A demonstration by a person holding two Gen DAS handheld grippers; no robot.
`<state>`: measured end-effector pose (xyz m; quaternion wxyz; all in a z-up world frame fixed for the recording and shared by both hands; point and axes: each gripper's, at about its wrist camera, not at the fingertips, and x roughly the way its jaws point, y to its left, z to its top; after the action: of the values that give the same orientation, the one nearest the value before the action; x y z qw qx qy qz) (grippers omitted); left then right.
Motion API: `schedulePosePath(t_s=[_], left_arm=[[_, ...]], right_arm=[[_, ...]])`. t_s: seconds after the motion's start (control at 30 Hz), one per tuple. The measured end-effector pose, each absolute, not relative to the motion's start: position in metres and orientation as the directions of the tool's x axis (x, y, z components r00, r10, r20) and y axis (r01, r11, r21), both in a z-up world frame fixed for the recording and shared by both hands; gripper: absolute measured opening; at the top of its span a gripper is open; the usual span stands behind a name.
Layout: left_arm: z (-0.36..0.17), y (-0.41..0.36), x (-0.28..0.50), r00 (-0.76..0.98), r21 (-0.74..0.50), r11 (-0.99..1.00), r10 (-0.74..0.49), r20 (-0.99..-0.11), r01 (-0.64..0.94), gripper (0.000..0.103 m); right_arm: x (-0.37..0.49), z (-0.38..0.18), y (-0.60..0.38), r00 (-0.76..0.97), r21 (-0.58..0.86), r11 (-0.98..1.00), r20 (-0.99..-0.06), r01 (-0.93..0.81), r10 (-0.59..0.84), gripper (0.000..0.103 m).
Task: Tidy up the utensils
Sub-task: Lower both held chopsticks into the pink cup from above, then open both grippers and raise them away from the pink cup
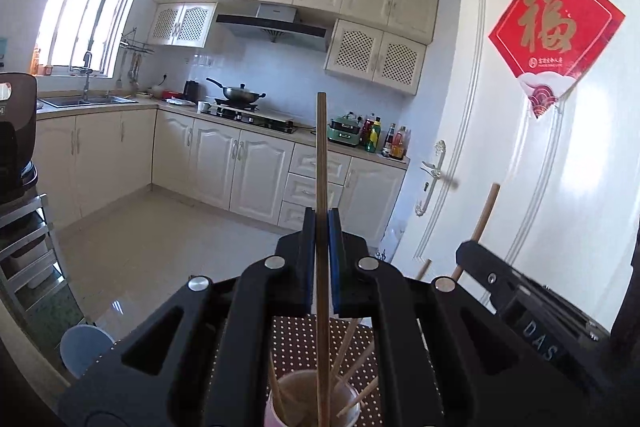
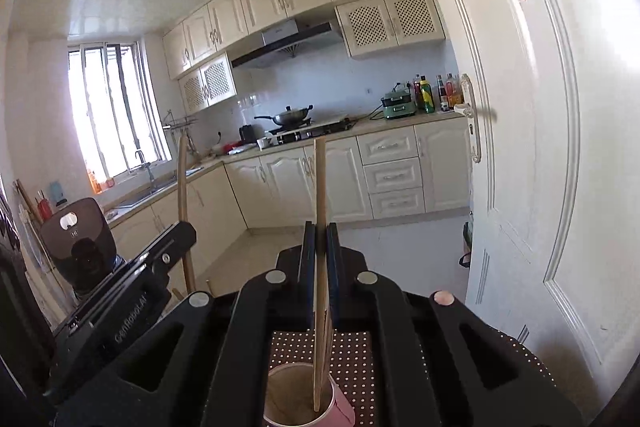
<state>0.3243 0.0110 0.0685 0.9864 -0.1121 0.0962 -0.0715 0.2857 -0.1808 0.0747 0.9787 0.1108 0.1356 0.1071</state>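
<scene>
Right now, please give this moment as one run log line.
left tool: shut on chopstick | right tool: shut on chopstick | cup: below, on dotted cloth

The right gripper (image 2: 321,227) pinches an upright wooden chopstick (image 2: 319,187), whose lower end hangs inside a pink paper cup (image 2: 340,407) on the near dotted mat (image 2: 360,355). The left gripper (image 2: 176,235) is at left.

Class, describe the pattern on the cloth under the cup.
White dots on dark brown cloth, clearest in the right wrist view.

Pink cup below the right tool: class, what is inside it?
The pink cup holds the lower end of the chopstick gripped by the right tool. Its bottom is partly hidden.
</scene>
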Motion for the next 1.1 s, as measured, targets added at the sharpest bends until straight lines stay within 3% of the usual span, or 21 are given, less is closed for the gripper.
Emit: schedulePosePath(t_s=[0.4,1.1], left_arm=[[0.048,0.016,0.353,0.977,-0.255,0.963,-0.133,-0.167,0.087,0.007],[0.033,0.006,0.367,0.951,-0.175,0.982,-0.119,-0.287,0.07,0.007]], right_arm=[[0.297,0.066,-0.166,0.925,0.189,0.968,-0.313,-0.162,0.216,0.004],[0.308,0.063,-0.172,0.885,0.185,0.97,-0.411,-0.156,0.22,0.009]])
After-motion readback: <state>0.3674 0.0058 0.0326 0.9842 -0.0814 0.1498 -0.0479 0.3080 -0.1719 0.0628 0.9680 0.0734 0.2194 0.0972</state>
